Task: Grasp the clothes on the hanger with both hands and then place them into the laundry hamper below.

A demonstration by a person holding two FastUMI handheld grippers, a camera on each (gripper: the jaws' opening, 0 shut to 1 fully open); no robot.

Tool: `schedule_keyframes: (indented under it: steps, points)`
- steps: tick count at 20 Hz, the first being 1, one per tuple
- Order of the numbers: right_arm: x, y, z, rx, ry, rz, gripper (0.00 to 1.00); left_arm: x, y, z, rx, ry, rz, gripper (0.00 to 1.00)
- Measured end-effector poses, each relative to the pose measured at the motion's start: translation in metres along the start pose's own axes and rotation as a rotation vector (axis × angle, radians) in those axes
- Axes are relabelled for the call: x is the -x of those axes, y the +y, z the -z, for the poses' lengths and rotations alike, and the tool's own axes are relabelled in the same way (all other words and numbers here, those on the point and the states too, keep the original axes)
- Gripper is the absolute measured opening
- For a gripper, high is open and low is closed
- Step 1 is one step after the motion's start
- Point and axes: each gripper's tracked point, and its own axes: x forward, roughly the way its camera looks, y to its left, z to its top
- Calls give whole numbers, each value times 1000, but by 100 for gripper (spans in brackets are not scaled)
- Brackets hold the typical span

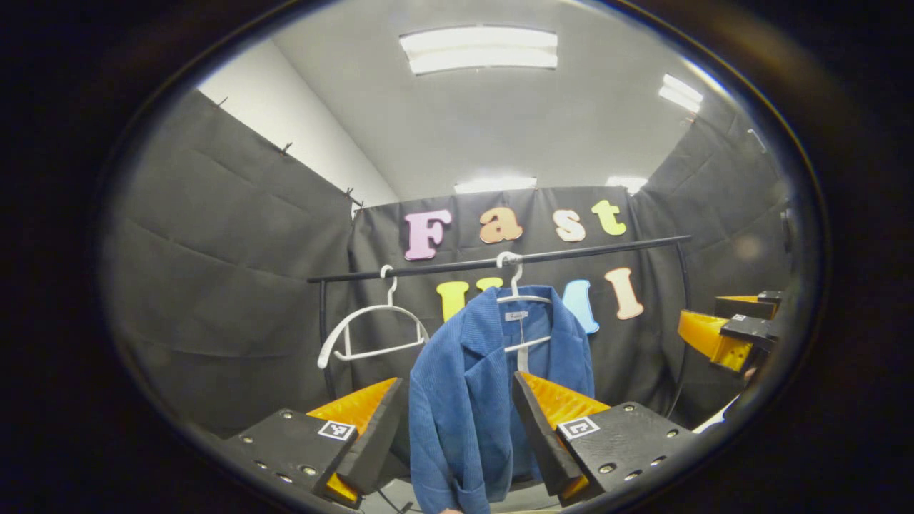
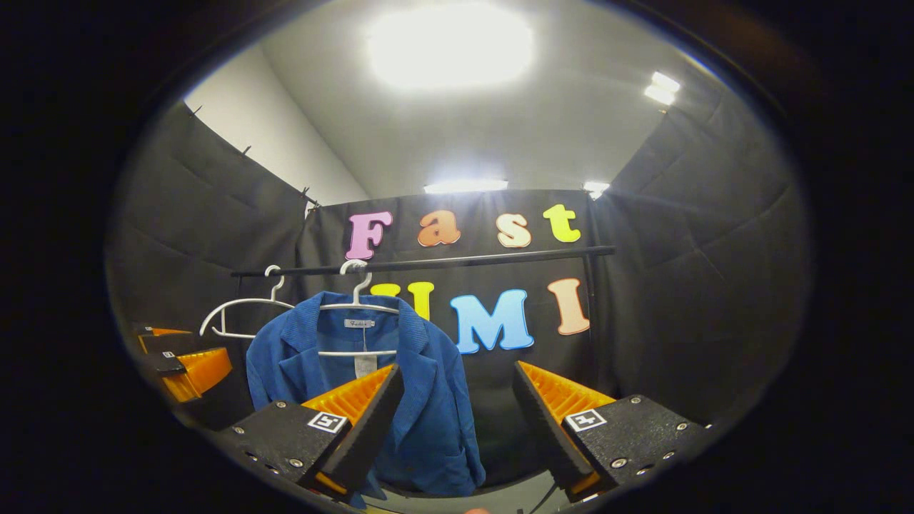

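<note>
A blue corduroy jacket hangs on a white hanger from a black rail. In the left gripper view my left gripper stands open in front of the jacket, which shows in the gap between the fingers, farther back and untouched. My right gripper shows at the far right of that view. In the right gripper view the jacket hangs left of centre, partly behind the left finger. My right gripper is open and holds nothing. The left gripper shows at the left edge.
An empty white hanger hangs on the rail to the left of the jacket, also seen as the empty hanger in the right gripper view. The rail's upright posts stand at both ends. Black cloth walls close in behind and at the sides.
</note>
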Motion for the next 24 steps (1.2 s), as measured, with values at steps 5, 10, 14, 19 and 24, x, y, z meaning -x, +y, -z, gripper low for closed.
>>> schedule_keyframes:
  steps: [5, 10, 14, 19, 24]
  points:
    - [-33, 4, -1, -20, -6, -53, 95, -25, -20, -1, -8, -9, -22, 87]
    - [-63, 13, 5, -30, 0, -115, 95, -40, -29, -4, -15, -20, -61, 87]
    - [-84, 18, 11, -40, 4, -153, 95, -57, -36, -4, -27, -29, -88, 87]
    - [-111, 21, 15, -62, -1, -193, 95, -87, -53, 6, -21, -30, -115, 87]
    - [-135, 26, 24, -83, 4, -235, 95, -108, -54, 25, -38, 4, -163, 87]
